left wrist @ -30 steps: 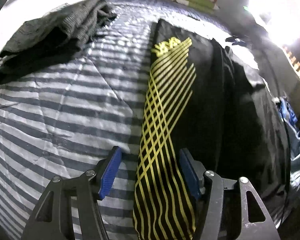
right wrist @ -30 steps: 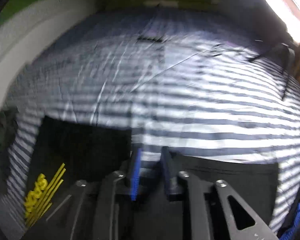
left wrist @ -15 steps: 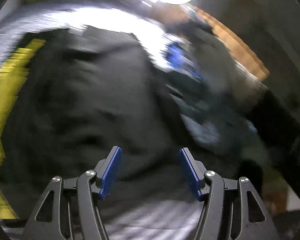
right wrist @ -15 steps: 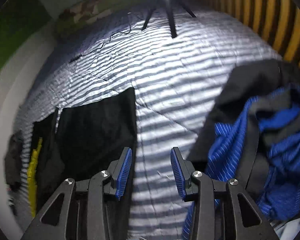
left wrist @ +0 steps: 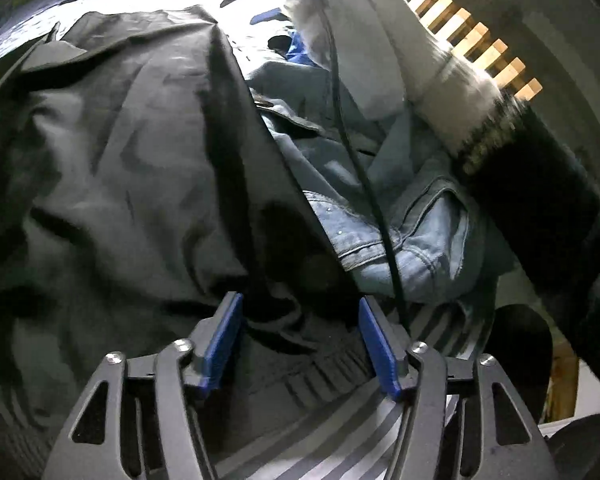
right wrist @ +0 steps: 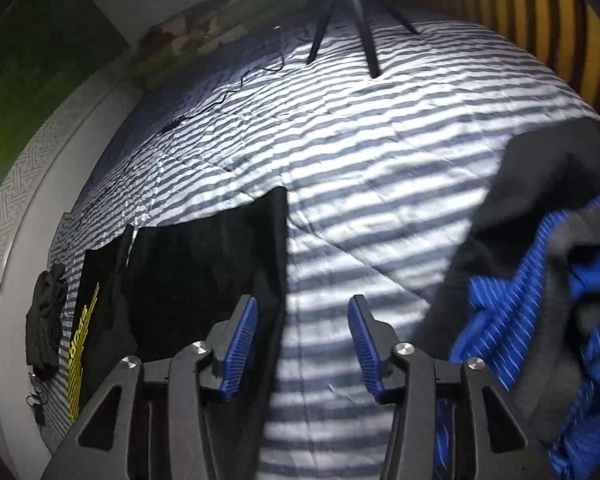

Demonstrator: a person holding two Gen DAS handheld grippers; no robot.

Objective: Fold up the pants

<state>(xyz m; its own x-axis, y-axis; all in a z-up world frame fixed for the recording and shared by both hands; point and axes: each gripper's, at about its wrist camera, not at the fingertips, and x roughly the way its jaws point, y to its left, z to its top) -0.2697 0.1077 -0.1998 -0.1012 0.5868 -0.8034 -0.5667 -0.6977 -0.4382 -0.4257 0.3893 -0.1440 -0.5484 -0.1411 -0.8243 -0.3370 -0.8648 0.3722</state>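
Observation:
In the right wrist view, black pants [right wrist: 204, 260] with a yellow print [right wrist: 80, 344] lie folded flat on the striped bedspread [right wrist: 360, 152]. My right gripper [right wrist: 303, 304] is open just above the bedspread, its left finger over the pants' right edge and nothing between the pads. In the left wrist view, my left gripper [left wrist: 298, 300] is open over a crumpled dark grey garment [left wrist: 120, 160]. That garment's ribbed band [left wrist: 312, 376] lies between the blue pads [left wrist: 224, 340]; whether they touch it I cannot tell.
A light blue denim jacket [left wrist: 412, 224] lies right of the grey garment, with a black cable [left wrist: 360, 168] across it. A blue striped garment [right wrist: 540, 300] is heaped at the right. Tripod legs [right wrist: 360, 28] stand at the far end. A dark bundle [right wrist: 44, 320] lies by the left wall.
My left gripper swung right, from the yellow-printed pants to the grey garment and denim pile. My right gripper opened, let go of the black pants' edge and drew back.

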